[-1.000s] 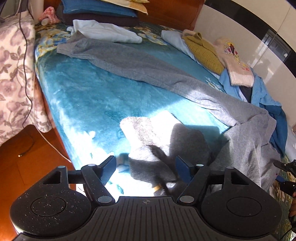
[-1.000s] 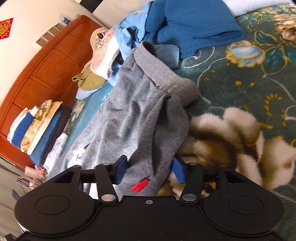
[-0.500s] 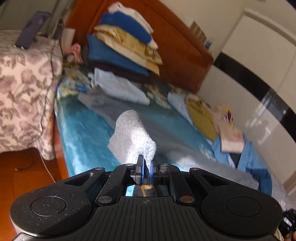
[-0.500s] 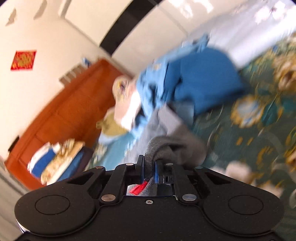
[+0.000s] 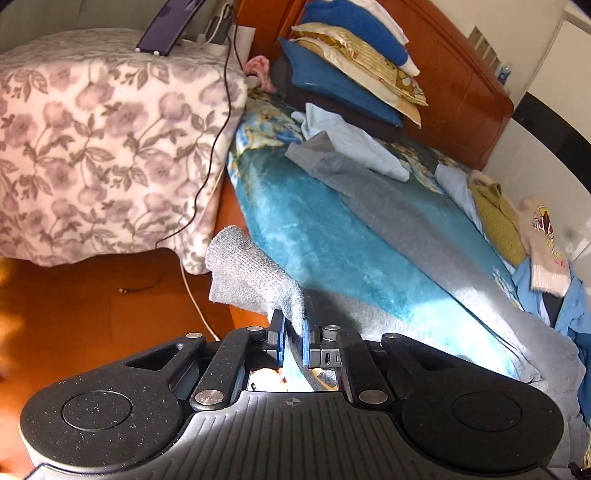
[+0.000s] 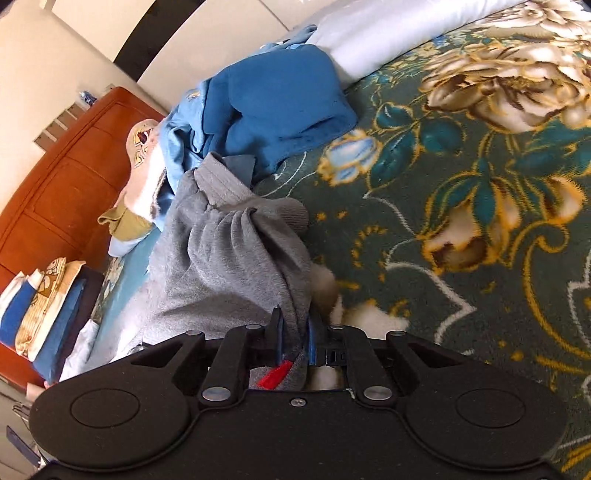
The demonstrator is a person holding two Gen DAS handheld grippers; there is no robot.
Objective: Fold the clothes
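A: Right, item one: left gripper (image 5: 293, 334). Condition?
B: Jaws nearly together, easing apart a touch, with the ribbed cuff (image 5: 255, 275) of the grey trousers (image 5: 399, 218) pinched between the blue pads. Cuff lifted off the bed (image 5: 332, 243), sticking up and leftward past the mattress edge.

A: Item two: right gripper (image 6: 293, 334).
B: Jaws close-set, clamped on a bunched fold of the same grey trousers (image 6: 229, 269). A red tag (image 6: 275, 374) shows in the fabric just behind the pads.

A: Location of the garment?
B: Stretched lengthwise along the bed. In the left view one leg runs over the teal blanket toward the headboard (image 5: 454, 85); in the right view the waistband (image 6: 236, 192) lies gathered on the dark floral blanket (image 6: 461, 229).

A: Neighbouring stock?
B: Blue garment (image 6: 280, 99) heaped just beyond the waistband, touching it. Cream knit with a printed motif (image 5: 543, 243) and a mustard knit (image 5: 498, 221) along the far side. Pale blue piece (image 5: 354, 144) near the far trouser end. Stack of folded bedding (image 5: 354, 55) against the headboard.

A: Off the bed?
B: Floral-covered furniture (image 5: 103, 147) beside it, a dark flat device (image 5: 170, 26) on top, possibly a phone or tablet; too foreshortened to say. Cable (image 5: 207, 177) trailing down to the wooden floor (image 5: 92, 306).
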